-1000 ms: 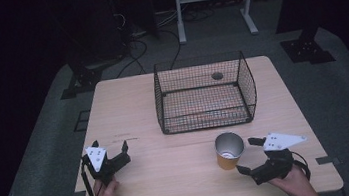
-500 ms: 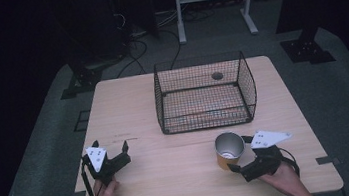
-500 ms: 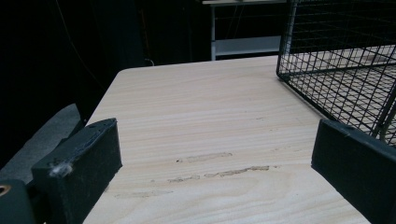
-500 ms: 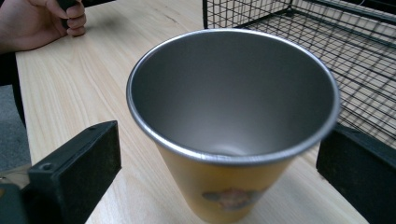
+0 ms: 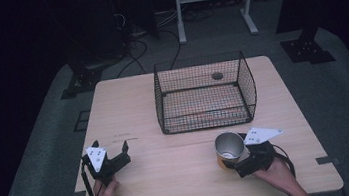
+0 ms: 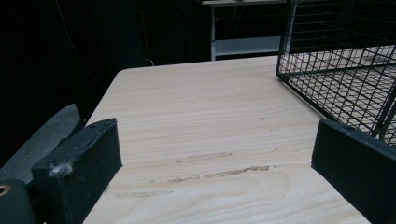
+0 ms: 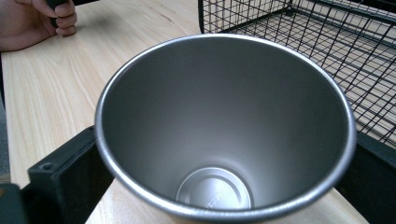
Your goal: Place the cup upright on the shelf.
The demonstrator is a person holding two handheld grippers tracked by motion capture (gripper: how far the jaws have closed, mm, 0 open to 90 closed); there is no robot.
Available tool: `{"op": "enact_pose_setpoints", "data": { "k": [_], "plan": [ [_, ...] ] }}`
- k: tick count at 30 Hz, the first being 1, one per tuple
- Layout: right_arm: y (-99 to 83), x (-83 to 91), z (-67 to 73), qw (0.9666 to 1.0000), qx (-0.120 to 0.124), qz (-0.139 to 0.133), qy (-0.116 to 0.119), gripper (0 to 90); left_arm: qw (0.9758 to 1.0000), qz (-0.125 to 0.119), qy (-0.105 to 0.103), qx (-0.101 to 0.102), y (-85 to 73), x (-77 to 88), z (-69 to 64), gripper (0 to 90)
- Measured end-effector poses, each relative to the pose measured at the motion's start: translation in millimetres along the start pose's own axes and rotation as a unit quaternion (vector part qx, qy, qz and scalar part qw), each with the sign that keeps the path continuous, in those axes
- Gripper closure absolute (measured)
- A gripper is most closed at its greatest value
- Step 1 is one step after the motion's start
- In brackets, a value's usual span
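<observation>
Now cup (image 7: 224, 135) sits between right hand-held gripper's (image 7: 219, 186) jaws.

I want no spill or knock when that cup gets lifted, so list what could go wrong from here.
1. The right gripper has its jaws either side of the metal cup, but whether they press it is unclear; a loose hold on the smooth tapered wall could let it slip.
2. The wire basket stands just beyond the cup; a low lift might catch its rim.
3. The left gripper rests open, far off, and probably could not steady the cup.
</observation>
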State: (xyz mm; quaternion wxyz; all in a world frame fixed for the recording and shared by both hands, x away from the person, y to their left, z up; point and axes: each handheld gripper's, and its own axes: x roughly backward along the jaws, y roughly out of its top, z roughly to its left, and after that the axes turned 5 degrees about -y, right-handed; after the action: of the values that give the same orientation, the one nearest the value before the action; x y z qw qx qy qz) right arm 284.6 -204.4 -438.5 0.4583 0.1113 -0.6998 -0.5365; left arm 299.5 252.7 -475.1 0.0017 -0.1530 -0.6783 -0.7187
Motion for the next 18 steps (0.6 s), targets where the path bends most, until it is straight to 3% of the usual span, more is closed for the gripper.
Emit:
{"op": "enact_pose_setpoints", "data": {
  "k": [6, 7, 10, 18],
  "plan": [
    [2.9, -2.6, 0.4, 1.0000, -0.001, 0.003, -0.003, 0.0, 1.0000, -0.001, 0.000, 0.000, 0.0, -0.1, -0.1, 0.8],
    [3.9, -2.8, -0.2, 1.0000, -0.003, 0.000, -0.002, 7.8, 1.0000, 0.000, 0.000, 0.000, 0.0, 0.1, 0.1, 0.8],
    [4.3, -3.0, -0.7, 1.0000, -0.003, -0.002, 0.008, 12.1, 1.0000, 0.000, -0.001, 0.002, 0.0, 0.2, 0.5, 0.8],
    [5.4, -2.4, -1.6, 1.0000, -0.003, 0.003, 0.005, 12.6, 1.0000, -0.001, -0.001, 0.003, 0.0, 0.2, 0.8, 0.8]
  ]
}}
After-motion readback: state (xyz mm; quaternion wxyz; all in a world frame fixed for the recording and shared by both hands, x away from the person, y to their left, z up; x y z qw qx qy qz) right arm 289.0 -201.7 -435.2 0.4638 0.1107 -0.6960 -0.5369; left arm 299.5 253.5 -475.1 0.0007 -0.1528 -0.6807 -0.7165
